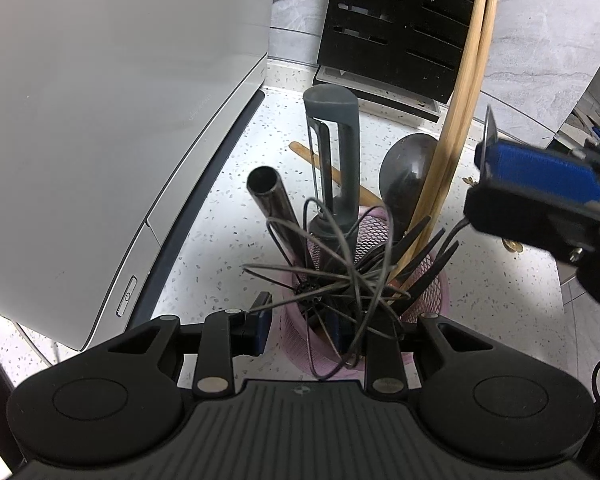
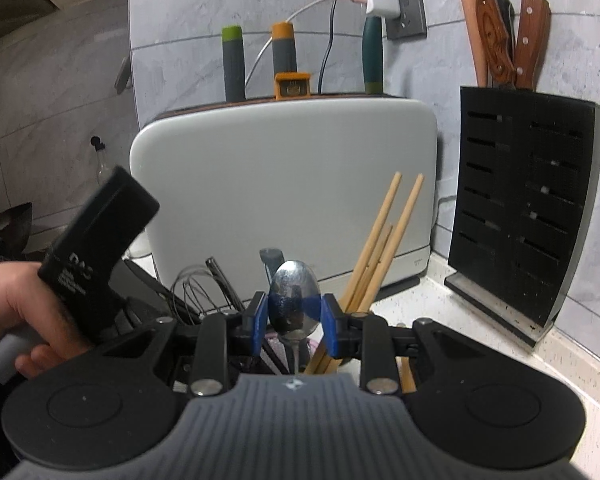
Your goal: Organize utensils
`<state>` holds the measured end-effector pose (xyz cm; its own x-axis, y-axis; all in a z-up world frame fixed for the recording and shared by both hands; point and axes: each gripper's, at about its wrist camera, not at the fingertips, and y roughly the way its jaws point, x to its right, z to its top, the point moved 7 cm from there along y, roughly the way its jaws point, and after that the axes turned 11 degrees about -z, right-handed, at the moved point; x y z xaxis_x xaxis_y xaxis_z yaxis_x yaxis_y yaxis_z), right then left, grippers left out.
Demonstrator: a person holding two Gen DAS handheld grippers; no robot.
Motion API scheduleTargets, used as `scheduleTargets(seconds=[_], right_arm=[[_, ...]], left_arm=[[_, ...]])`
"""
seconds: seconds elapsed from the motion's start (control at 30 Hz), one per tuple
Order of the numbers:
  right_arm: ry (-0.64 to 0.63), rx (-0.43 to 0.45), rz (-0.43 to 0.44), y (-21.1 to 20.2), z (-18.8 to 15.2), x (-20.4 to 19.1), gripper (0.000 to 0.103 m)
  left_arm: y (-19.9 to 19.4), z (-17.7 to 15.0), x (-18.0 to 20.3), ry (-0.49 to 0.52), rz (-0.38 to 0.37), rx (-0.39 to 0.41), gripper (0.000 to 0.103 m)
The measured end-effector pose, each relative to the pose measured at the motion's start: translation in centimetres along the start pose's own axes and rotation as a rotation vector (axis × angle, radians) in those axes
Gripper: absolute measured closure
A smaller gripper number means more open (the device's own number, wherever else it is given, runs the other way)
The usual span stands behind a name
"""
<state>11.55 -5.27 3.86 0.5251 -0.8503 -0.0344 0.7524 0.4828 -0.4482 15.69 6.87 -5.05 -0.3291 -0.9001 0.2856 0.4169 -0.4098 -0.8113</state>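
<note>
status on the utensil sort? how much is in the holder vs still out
Done: the pink mesh holder already carries the whisk, chopsticks, a dark ladle and black forks.
In hand: the right hand-held gripper is shut on a metal spoon, bowl up, above the holder. The left hand-held gripper clamps the holder's rim.
Left: lowering the spoon in; a wooden utensil lies on the counter behind.

Right tool [image 2: 294, 322] clamps a spoon [image 2: 294, 298]; left tool [image 1: 300, 326] grips the holder's rim [image 1: 296, 344]
</note>
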Motion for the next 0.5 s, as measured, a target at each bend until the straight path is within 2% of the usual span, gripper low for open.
scheduleTargets(seconds=[0.5], right_arm=[[-0.032,-0.086,0.004,1.4,-2.3,-0.1,0.076]], left_arm=[[0.0,0.0,0.0,-0.001,0.000,-0.001,0.070]])
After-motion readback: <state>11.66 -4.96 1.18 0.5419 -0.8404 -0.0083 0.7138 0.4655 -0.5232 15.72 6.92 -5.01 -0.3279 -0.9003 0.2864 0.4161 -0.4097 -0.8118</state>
